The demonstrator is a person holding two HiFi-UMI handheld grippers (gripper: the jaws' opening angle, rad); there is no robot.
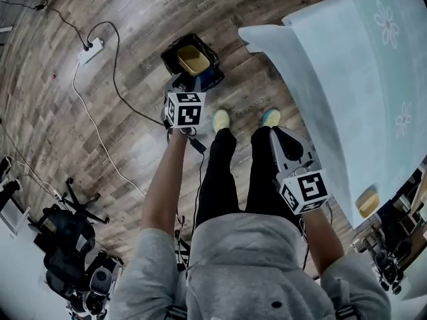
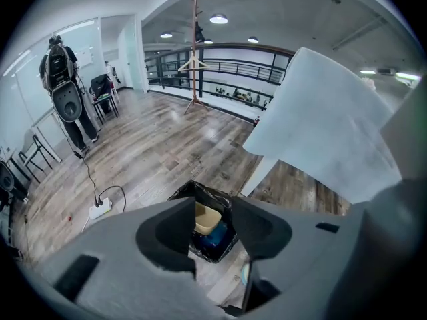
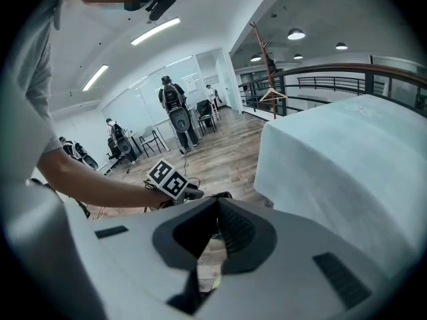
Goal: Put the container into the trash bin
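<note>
The tan container (image 1: 193, 59) lies inside the black-lined trash bin (image 1: 171, 49). The bin stands on the grey-brown plank floor (image 1: 147, 9) near a corner of the bench (image 1: 360, 79), whose pale cloth bears flower prints. The left tool (image 1: 183, 84) hangs over the bin's near side, its jaws spread with nothing between them; the left gripper view shows the container in the bin below the gap. The right tool (image 1: 281, 133) is held by the person's legs, jaws pressed together and empty. A white power strip (image 1: 90, 51) with a black cable lies on the floor. Farther off stand a wooden coat stand (image 2: 195, 59) and a dark railing (image 2: 227, 65), under round ceiling lights
</note>
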